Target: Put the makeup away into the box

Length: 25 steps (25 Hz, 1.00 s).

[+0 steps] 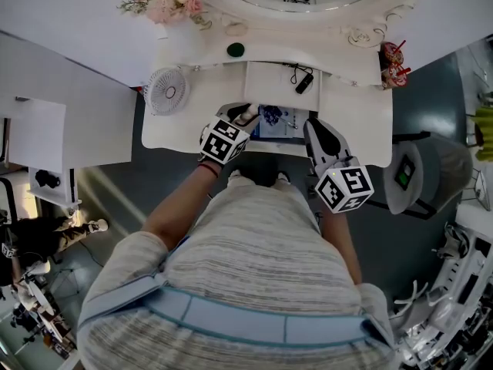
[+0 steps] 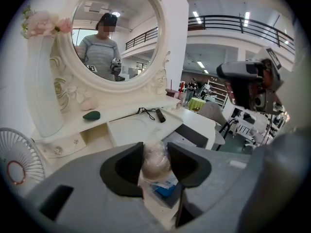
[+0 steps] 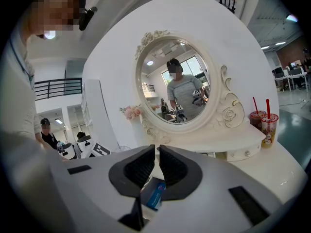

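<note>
My left gripper (image 2: 155, 160) is shut on a round beige makeup puff (image 2: 154, 165) wrapped in clear plastic. It hangs just above the box (image 2: 166, 188), whose blue-printed inside shows under the jaws. In the head view the left gripper (image 1: 248, 115) is at the box's (image 1: 277, 122) left end, at the front edge of the white dressing table (image 1: 350, 110). My right gripper (image 1: 312, 127) stands at the box's right side. In the right gripper view its jaws (image 3: 157, 163) are shut with nothing between them, and a blue part of the box (image 3: 154, 197) shows below.
On the table's raised shelf lie a dark green oval thing (image 1: 236, 49) and a black device with a cord (image 1: 303, 82). A small white fan (image 1: 166, 89) stands at the left, a vase of pink flowers (image 1: 166, 2) behind it, two red-strawed cups (image 1: 394, 62) at the right. An oval mirror (image 2: 114, 33) backs the table.
</note>
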{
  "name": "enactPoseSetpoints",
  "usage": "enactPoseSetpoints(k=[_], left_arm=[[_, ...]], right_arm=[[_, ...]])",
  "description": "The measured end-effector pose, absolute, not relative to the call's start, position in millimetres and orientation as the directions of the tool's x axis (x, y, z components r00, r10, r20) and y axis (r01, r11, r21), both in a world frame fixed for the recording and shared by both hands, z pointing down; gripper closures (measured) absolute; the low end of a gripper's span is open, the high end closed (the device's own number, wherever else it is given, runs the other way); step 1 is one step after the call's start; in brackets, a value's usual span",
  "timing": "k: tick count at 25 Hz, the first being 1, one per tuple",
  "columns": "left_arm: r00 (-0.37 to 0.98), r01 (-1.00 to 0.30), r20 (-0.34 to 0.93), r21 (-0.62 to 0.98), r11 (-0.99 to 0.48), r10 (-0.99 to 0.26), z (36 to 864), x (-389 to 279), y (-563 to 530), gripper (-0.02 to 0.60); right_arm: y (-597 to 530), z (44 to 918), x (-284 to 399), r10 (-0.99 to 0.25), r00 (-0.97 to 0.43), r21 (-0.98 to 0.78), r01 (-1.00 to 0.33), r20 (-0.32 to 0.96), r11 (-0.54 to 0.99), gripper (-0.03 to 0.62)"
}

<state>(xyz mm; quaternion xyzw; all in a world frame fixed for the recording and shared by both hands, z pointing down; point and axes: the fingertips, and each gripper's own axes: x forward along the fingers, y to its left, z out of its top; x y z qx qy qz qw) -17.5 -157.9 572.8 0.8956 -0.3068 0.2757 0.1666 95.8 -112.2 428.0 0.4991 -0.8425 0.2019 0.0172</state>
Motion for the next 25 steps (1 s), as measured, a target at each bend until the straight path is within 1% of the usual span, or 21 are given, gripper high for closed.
enactPoseSetpoints(k=[10,12,13,14,15,18,25], left_arm=[[0.704,-0.576,0.594,0.156,-0.802,-0.390,579,8,-150,0.419],[0.725,-0.551,0.585,0.178,-0.815,-0.362,579,14,-146,0.394],[0.731,-0.541,0.584,0.180,-0.821,-0.353,579,16,-145,0.362],[0.732,-0.535,0.585,0.175,-0.827,-0.350,580,17,-145,0.312],[0.731,-0.531,0.586,0.166,-0.831,-0.350,580,18,-144,0.287],[0.731,-0.530,0.583,0.156,-0.834,-0.355,578,18,-145,0.274],[0.727,-0.543,0.578,0.154,-0.825,-0.371,575,14,-149,0.273]], right_arm=[[-112,429,103,-0.845,-0.483,-0.320,-0.857,0.231,0.403,0.583],[-111,428,105,-0.847,-0.479,-0.322,-0.859,0.231,0.399,0.583],[-111,428,106,-0.847,-0.478,-0.322,-0.859,0.230,0.397,0.583],[-111,428,107,-0.848,-0.478,-0.322,-0.859,0.230,0.397,0.583],[-111,428,107,-0.848,-0.478,-0.322,-0.859,0.230,0.397,0.583],[-112,428,107,-0.847,-0.479,-0.322,-0.859,0.230,0.398,0.583],[-114,428,104,-0.843,-0.486,-0.324,-0.855,0.230,0.405,0.583]])
